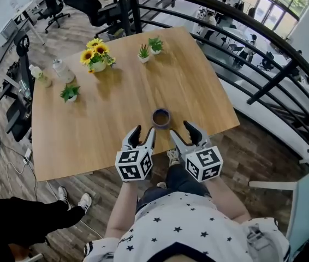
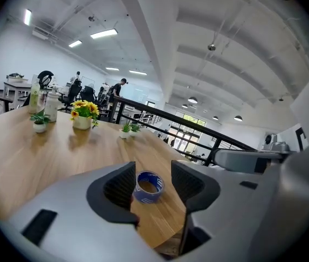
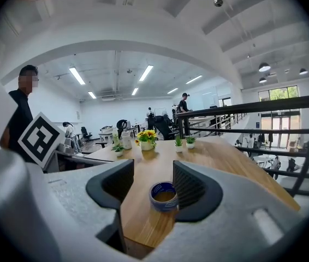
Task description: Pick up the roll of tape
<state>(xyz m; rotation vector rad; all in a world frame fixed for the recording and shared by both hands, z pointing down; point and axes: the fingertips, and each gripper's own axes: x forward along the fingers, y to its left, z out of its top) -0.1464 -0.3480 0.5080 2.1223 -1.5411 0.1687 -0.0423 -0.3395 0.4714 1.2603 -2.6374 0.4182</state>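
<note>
Head view: the roll of tape (image 1: 161,117) lies flat on the bench (image 1: 132,91), close to its near edge. The left gripper (image 1: 144,131) and right gripper (image 1: 180,130) hover just short of it, one on either side, both with jaws apart and empty. Each gripper view shows the roll ahead of the jaw tips, not between them. One gripper should suffice. Ease it forward and down until the jaws straddle the roll's outer wall, then close squarely so it cannot skid.
</note>
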